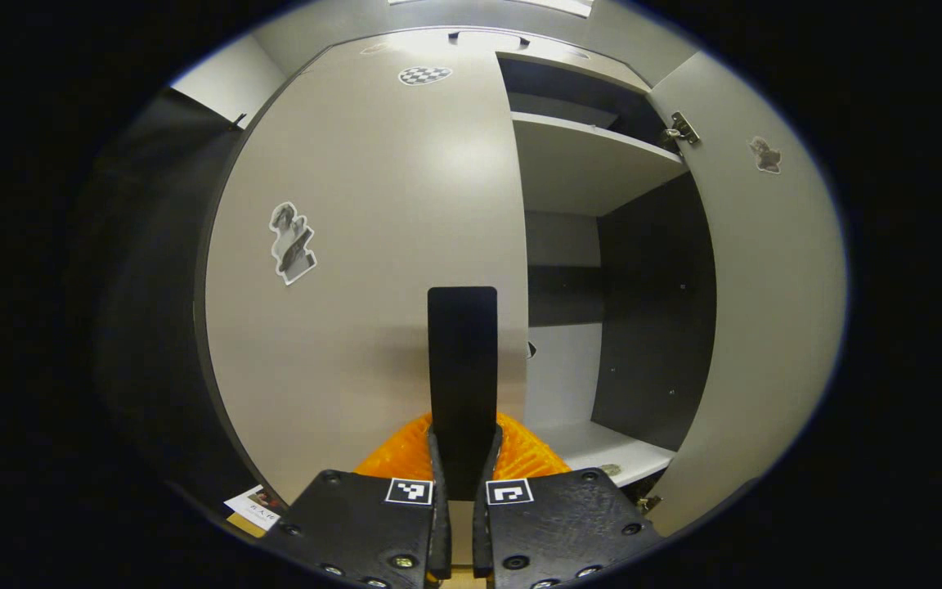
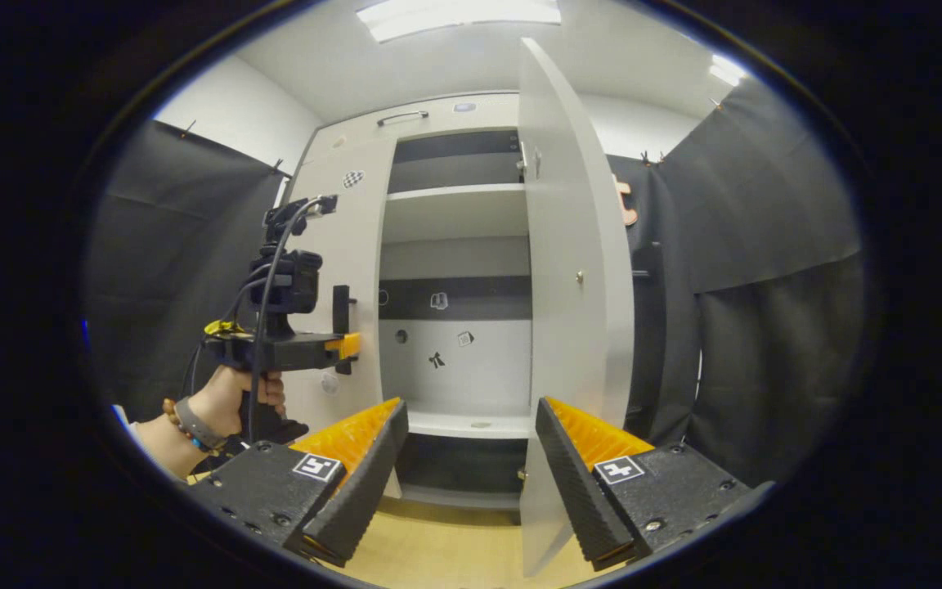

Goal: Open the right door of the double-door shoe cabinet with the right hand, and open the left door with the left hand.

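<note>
Our left gripper (image 1: 463, 458) pinches the black handle (image 1: 462, 368) of the closed left door (image 1: 373, 245). Our right gripper (image 2: 471, 442) hangs wide apart before the swung-open right door (image 2: 569, 270).

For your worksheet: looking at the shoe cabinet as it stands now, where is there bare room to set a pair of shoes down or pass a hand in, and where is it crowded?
The upper shelf and bottom shelf lie bare, between the shut left door and the swung-out right door. The right gripper hangs open before that gap. It is crowded at the left door's handle, where the left gripper is clamped.
</note>
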Demonstrator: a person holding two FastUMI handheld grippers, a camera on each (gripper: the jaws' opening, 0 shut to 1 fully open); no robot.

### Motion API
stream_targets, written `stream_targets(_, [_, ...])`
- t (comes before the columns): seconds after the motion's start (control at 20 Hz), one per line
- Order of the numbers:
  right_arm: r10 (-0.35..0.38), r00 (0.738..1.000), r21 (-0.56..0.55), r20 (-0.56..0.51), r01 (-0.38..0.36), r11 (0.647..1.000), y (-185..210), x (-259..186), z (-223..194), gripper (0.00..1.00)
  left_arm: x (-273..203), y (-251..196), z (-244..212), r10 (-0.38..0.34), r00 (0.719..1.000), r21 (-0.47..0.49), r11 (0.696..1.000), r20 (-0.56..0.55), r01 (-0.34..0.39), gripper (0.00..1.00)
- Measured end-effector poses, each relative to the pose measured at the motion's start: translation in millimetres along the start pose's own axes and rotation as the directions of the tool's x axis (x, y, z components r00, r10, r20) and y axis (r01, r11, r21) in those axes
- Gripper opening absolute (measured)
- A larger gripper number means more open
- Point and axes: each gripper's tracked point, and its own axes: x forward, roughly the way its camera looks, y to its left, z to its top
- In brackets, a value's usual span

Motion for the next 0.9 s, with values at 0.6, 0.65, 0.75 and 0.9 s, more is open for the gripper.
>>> stream_targets(0.6, [-0.027,1.0,0.036,0.003,0.027,0.999,1.0,-4.0,-6.2,0.98,-81.2,21.7,3.2,-0.039,0.999,-0.021,0.999,0.007,0.039,0.09])
stream_targets(0.65, [-0.024,1.0,0.036,0.001,0.024,0.999,2.1,-3.4,-7.4,0.98,-88.6,27.4,3.0,-0.037,0.999,-0.016,0.999,0.011,0.037,0.09])
stream_targets(0.75, [-0.023,1.0,0.032,0.002,0.023,0.999,3.9,-2.3,-7.5,0.98,-101.7,38.0,4.4,-0.036,0.999,-0.017,0.999,0.018,0.036,0.09])
stream_targets(0.9, [-0.024,1.0,0.031,0.006,0.023,0.999,6.5,0.8,-6.8,0.98,-127.7,60.3,4.7,-0.02,0.999,-0.041,0.999,0.028,0.021,0.09])
